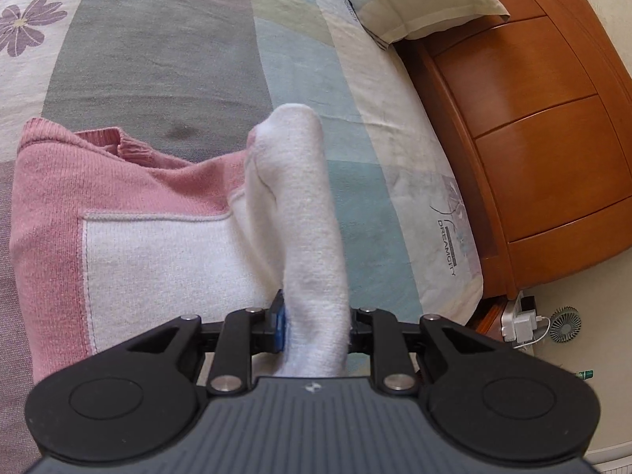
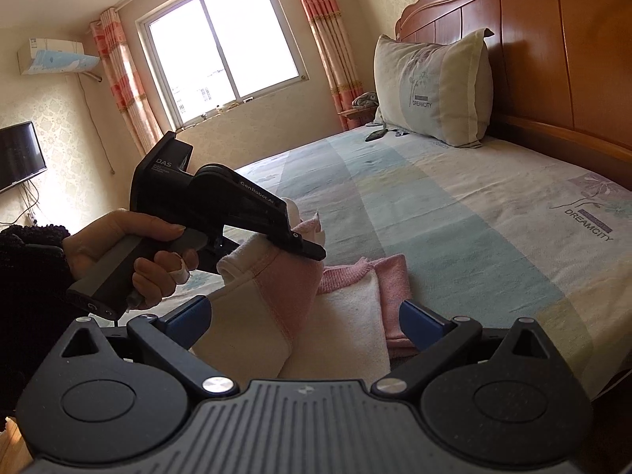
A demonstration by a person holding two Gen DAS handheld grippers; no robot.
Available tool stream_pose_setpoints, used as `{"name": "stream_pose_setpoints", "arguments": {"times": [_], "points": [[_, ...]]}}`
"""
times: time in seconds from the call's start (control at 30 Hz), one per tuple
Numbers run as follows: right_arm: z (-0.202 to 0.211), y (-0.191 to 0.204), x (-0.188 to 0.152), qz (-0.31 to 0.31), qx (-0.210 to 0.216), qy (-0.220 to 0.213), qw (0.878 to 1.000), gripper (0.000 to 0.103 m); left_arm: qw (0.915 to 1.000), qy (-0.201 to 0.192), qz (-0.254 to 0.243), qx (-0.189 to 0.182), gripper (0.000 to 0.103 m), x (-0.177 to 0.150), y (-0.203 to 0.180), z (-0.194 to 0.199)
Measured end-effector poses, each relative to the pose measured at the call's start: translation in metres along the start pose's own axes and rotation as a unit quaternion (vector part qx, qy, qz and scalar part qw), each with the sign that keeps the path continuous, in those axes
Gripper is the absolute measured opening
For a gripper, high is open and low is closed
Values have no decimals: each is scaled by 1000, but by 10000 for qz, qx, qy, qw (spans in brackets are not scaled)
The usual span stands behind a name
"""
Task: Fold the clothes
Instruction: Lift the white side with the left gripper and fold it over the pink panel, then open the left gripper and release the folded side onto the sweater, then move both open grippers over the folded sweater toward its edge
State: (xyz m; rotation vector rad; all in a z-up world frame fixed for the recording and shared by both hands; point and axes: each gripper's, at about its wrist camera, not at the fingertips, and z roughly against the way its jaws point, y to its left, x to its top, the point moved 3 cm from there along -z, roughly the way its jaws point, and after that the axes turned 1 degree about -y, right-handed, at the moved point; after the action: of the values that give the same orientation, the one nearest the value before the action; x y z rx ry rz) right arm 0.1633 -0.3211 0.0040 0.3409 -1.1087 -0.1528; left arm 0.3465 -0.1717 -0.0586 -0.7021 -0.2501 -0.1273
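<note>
A pink and white knit sweater (image 1: 51, 197) lies on the bed, partly folded. My left gripper (image 1: 316, 316) is shut on a thick white fold of it (image 1: 308, 217), which stands up from between the fingers. In the right wrist view a hand (image 2: 118, 245) holds the left gripper (image 2: 304, 245), which lifts the pink and white cloth (image 2: 276, 288) off the rest of the sweater (image 2: 355, 316). My right gripper (image 2: 304, 316) is open, its blue pads (image 2: 418, 320) wide apart just above the sweater and gripping nothing.
The bed sheet (image 1: 158, 59) is striped grey, blue and cream. A pillow (image 2: 430, 87) leans on the wooden headboard (image 2: 553, 59). Beside the bed, on the floor, are a small fan (image 1: 565, 324) and a plugged-in charger (image 1: 521, 324). A TV (image 2: 19, 154) hangs on the far wall.
</note>
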Motion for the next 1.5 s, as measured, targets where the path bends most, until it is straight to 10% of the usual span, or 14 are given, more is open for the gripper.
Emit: {"name": "stream_pose_setpoints", "arguments": {"times": [0.43, 0.6, 0.77, 1.17, 1.37, 1.5], "points": [[-4, -17, -4, -146, -212, 118, 9996, 103, 9991, 244, -116, 326, 21, 4, -11, -48], [-4, -20, -6, -175, -286, 160, 9993, 103, 9987, 354, -357, 28, 49, 0, -24, -48], [-9, -19, -10, -180, -288, 276, 9990, 103, 9952, 381, -804, -408, 52, -5, -50, -27], [-35, -7, -4, 274, -3, 370, 9989, 103, 9685, -468, -2150, 1169, 68, -35, 10, 45], [-97, 26, 1, 1276, 578, 719, 9875, 103, 9700, -858, -1939, 1188, 69, -30, 37, 84], [-137, 23, -15, 1797, 10, 1052, 9781, 103, 9657, -1044, -2254, 756, 75, -26, 29, 88]]}}
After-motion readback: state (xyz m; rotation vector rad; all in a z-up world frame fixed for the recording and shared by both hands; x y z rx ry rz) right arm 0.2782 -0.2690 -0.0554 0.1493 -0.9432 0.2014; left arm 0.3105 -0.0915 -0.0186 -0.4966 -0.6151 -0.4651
